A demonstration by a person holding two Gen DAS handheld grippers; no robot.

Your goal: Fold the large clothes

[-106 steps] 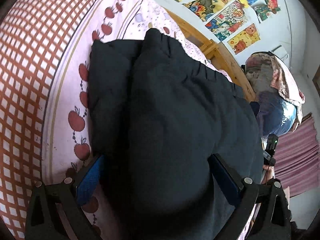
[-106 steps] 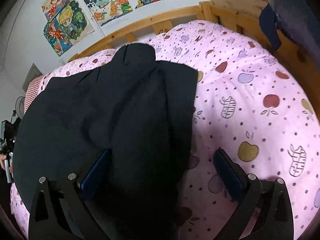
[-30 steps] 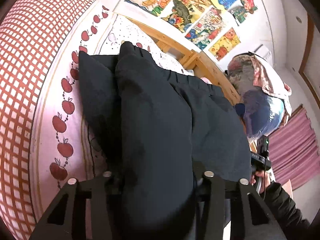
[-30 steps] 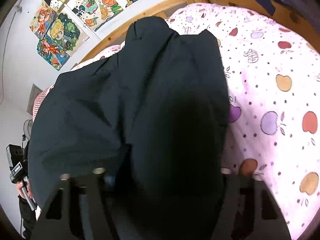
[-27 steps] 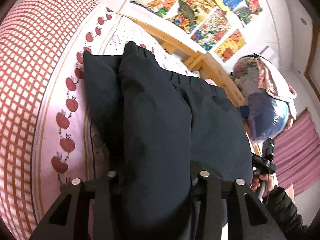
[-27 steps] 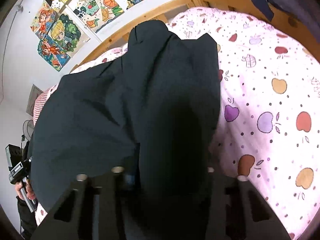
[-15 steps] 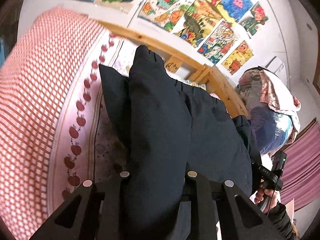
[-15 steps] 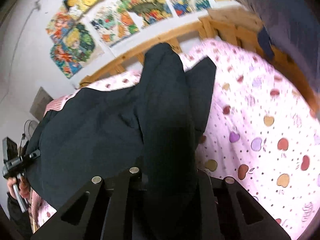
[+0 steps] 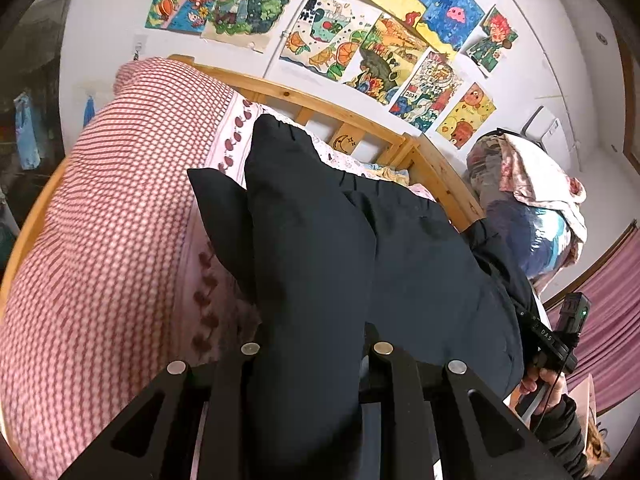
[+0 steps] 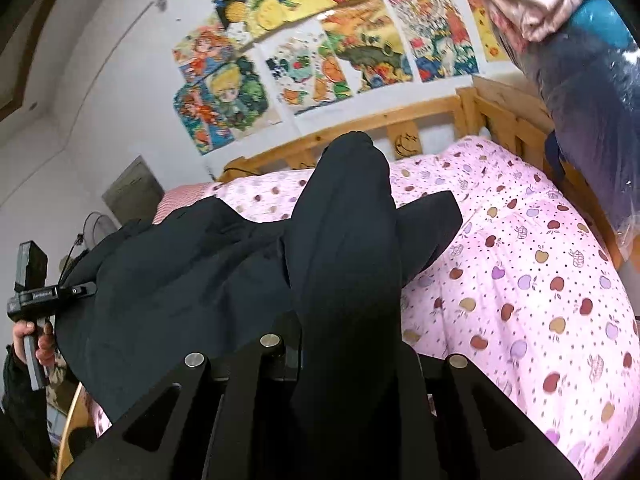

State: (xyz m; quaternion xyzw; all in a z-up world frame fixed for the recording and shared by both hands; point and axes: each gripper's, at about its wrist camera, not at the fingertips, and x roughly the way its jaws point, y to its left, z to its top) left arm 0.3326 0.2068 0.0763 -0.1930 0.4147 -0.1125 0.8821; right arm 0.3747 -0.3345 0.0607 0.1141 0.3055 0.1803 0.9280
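Note:
A large black garment (image 9: 320,248) hangs lifted above the bed, its far end trailing on the pink apple-print sheet (image 10: 540,272). My left gripper (image 9: 312,350) is shut on one near edge of the cloth, which bulges up between the jaws. In the right wrist view the same black garment (image 10: 344,248) rises as a ridge, and my right gripper (image 10: 344,344) is shut on its other near edge. Fingertips of both are buried in fabric. The other hand-held gripper (image 10: 32,292) shows at the far left of that view.
A red-checked pillow (image 9: 104,248) lies left of the garment. The wooden bed frame (image 9: 360,128) runs along the poster-covered wall. A bundle of bedding in plastic (image 9: 532,200) stands by the bed corner. A hand (image 9: 540,384) holds the other gripper at the right.
Both grippers went from open over the flat garment to shut on its near edge, then rose and tilted back, lifting the cloth off the bed so the wall and headboard came into view.

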